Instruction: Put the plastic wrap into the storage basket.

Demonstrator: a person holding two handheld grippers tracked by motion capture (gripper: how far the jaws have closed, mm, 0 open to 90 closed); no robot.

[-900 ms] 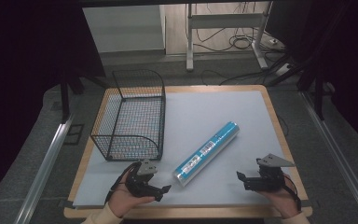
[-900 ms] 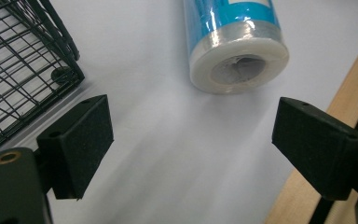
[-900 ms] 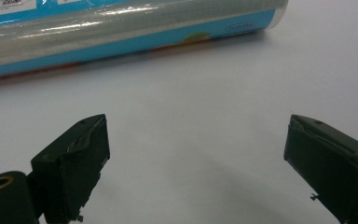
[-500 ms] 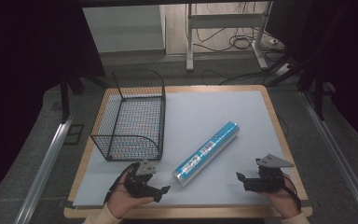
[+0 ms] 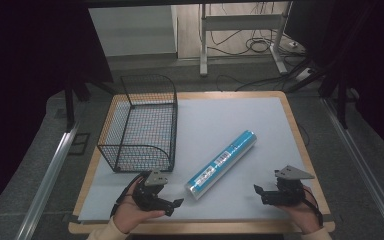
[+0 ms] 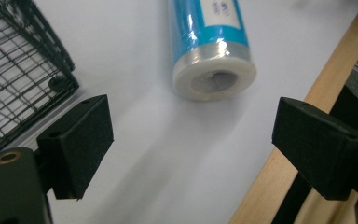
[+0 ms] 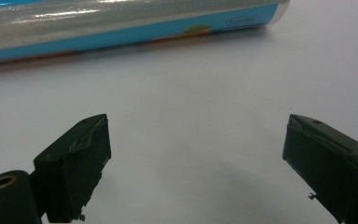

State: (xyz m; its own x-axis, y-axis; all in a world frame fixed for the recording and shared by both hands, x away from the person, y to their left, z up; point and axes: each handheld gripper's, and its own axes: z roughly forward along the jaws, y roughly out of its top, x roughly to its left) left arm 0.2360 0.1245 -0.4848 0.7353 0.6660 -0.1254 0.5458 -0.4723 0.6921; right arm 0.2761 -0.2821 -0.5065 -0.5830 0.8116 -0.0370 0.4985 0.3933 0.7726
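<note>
1. The blue roll (image 5: pixel 221 165) lies flat on the grey surface (image 5: pixel 240 125), lower centre of the high view. Its long axis runs on a diagonal from lower left to upper right.
2. The wire basket (image 5: pixel 140 125) stands at left centre of the high view, apart from the roll and with nothing in it that I can see.
3. My left hand-held gripper (image 5: pixel 172 205) rests at the lower left. It is released, jaws wide, nothing between them. In the left gripper view the roll's near end cap (image 6: pixel 214 79) sits just ahead of the jaws, slightly above the middle of the gap, not touching.
4. My right hand-held gripper (image 5: pixel 258 192) rests at the lower right. It is also released and empty. In the right gripper view the roll (image 7: pixel 121 23) lies crosswise along the top edge, well ahead of the jaws.
5. Judgement: the left is the nearer and faces the roll end-on. The right faces its long side, which suits a grip across the roll.
6. Both hands rest low on the near edge, jaws pointing inward toward the roll.
</note>
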